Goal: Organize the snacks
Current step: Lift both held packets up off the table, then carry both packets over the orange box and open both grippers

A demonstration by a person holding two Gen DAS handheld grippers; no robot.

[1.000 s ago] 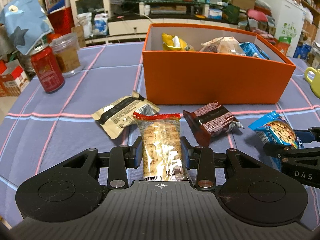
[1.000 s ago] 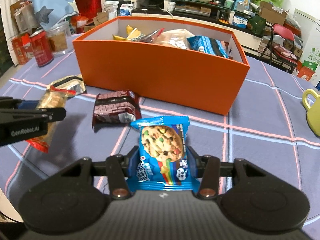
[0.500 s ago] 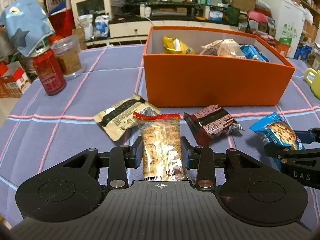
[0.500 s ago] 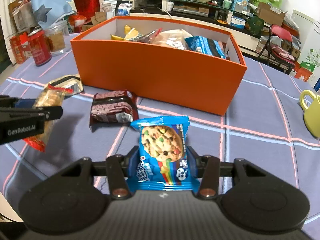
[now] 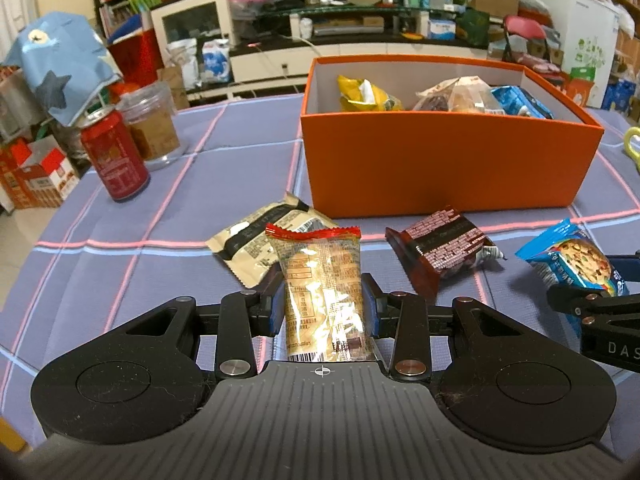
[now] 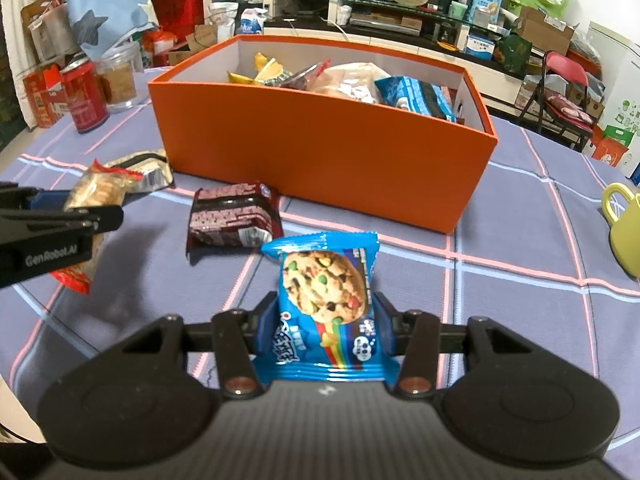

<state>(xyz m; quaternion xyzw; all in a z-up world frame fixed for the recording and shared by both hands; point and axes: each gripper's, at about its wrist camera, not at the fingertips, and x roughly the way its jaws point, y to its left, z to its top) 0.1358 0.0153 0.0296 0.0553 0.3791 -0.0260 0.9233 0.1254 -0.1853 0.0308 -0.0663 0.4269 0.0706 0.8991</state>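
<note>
Your left hand-held gripper (image 5: 323,310) is clamped on a clear biscuit packet (image 5: 320,292) with a red crimped end, and your right hand-held gripper (image 6: 326,328) is clamped on a blue cookie packet (image 6: 326,300); each packet is pinched across its width, low down near its tail. Both are held above the worktop (image 5: 160,216), short of the orange box (image 5: 448,164), so you appear to be in the carry step, with the drop still to come. Each packet's long axis runs straight out along the fingers, its free end pointing forward and towards the box, the red crimp leading on the left and the blue crimp on the right. Next, you would need to clear the near wall of the box, bring the packets over the open top, and release where the snacks already inside leave room. Two more remain on the worktop just before the box: a beige packet (image 5: 264,240) and a dark brown packet (image 5: 444,248), lying near each other but apart.
</note>
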